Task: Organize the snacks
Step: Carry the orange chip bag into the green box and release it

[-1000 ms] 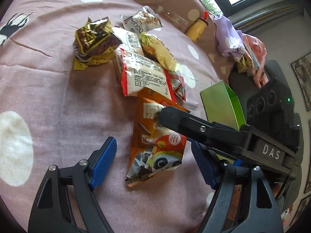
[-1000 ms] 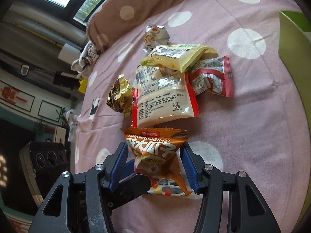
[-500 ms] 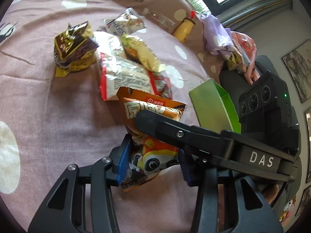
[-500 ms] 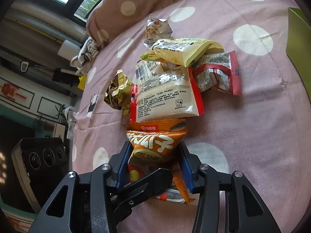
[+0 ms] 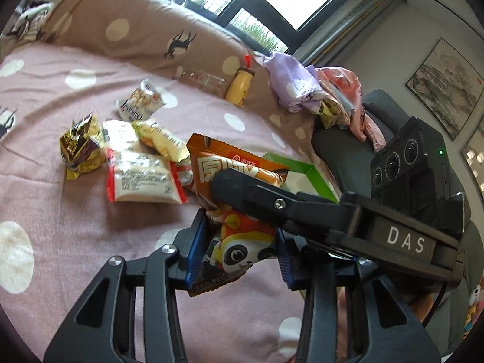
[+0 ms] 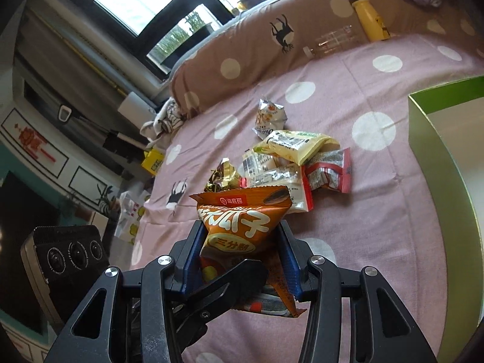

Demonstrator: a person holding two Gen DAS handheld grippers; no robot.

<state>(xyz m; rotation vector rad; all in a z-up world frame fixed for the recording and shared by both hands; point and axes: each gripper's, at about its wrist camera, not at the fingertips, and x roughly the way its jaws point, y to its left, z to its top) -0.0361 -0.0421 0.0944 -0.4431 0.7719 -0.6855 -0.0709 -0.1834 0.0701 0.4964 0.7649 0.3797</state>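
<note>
An orange snack bag [image 5: 233, 236] with a panda picture is held off the pink bedspread by both grippers. My left gripper [image 5: 239, 251] is shut on its lower part. My right gripper [image 6: 239, 251] is shut on its other end [image 6: 242, 224]; the right gripper's arm crosses the left wrist view [image 5: 302, 208]. A green box [image 5: 305, 175] stands open just behind the bag and shows at the right edge of the right wrist view [image 6: 447, 139]. A pile of other snack packets [image 5: 139, 166] lies on the bed to the left, also in the right wrist view [image 6: 296, 157].
A gold crumpled packet [image 5: 80, 148] and a small white packet [image 5: 140, 106] lie beyond the pile. A yellow bottle [image 5: 239, 87] and a clear bottle [image 5: 199, 78] lean on the brown spotted pillow [image 5: 136, 33]. Clothes [image 5: 305, 87] are heaped on a dark chair [image 5: 348, 148] at right.
My left gripper closed on the orange bag's lower end. Both grippers then lifted the bag off the bed and tilted up, so the window and pillow now show.
</note>
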